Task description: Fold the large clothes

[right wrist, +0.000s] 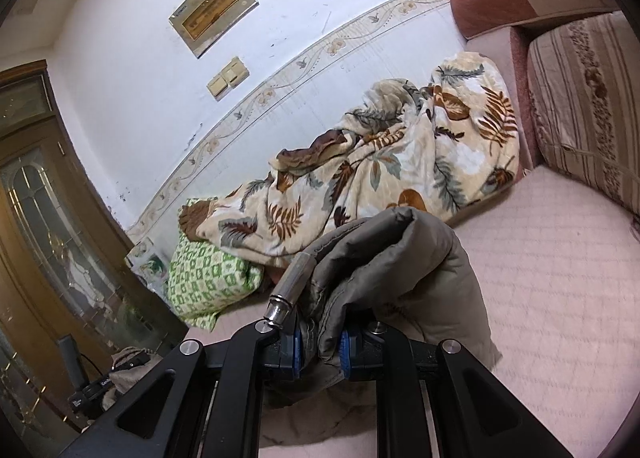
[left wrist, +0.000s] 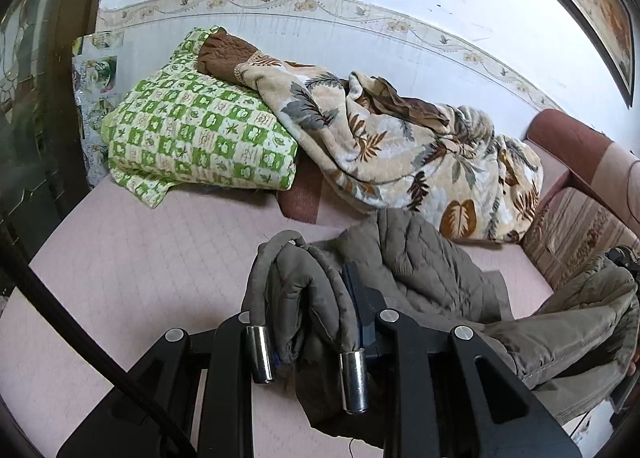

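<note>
Left wrist view shows the left gripper [left wrist: 316, 322] clamped on a bunched edge of the grey quilted jacket [left wrist: 424, 270], which hangs above the pink sofa seat [left wrist: 120, 258] near the leaf-print blanket [left wrist: 400, 146] and the green checked cushion [left wrist: 192, 134]. Right wrist view shows the right gripper [right wrist: 320, 346] pinching another thick fold of the same jacket [right wrist: 384, 258]. Padded, soft and probably rather slippery, it should sag between the 2 holds, so hems or seams look the safest places to grip
</note>
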Tool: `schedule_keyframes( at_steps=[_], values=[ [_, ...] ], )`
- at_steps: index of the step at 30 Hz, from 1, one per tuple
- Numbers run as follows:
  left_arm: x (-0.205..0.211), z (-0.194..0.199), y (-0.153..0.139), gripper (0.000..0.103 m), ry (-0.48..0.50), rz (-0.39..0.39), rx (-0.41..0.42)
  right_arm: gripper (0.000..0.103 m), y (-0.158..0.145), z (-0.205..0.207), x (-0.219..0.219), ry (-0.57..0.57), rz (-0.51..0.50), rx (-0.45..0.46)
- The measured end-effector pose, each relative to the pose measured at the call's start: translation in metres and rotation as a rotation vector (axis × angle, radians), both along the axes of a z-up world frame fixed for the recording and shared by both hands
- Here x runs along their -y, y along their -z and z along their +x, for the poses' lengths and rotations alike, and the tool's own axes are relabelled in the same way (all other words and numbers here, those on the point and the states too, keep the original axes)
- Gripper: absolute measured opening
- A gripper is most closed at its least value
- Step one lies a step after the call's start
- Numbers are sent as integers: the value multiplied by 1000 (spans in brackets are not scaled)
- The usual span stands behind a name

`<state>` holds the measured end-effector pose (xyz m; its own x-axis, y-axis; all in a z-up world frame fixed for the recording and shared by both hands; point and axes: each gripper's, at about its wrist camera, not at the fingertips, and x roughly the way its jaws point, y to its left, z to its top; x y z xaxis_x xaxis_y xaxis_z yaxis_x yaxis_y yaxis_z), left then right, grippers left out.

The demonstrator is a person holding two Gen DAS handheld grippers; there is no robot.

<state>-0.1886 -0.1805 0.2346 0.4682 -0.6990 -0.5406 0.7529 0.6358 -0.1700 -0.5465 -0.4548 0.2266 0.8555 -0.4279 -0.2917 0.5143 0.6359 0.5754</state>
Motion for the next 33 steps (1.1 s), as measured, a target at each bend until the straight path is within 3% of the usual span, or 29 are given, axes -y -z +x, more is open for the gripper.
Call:
schedule_keyframes(
  at_steps=[7, 13, 18, 28, 33],
  values=[
    [48, 37, 2, 25, -9, 21, -16, 15, -2, 39, 43, 15, -9, -26],
    [96, 81, 21, 27, -33, 60, -82, 15, 13, 76, 84, 34, 28, -54],
    [134, 124, 56, 28, -82, 130, -157, 15, 42, 114, 127, 51, 89, -98],
    [187, 168, 125, 33, -119, 227, -198, 15, 127, 188, 192, 114, 127, -294],
    [191, 197, 138, 41, -130, 186, -364, 20, 161, 196, 220, 106, 255, -289]
  ],
)
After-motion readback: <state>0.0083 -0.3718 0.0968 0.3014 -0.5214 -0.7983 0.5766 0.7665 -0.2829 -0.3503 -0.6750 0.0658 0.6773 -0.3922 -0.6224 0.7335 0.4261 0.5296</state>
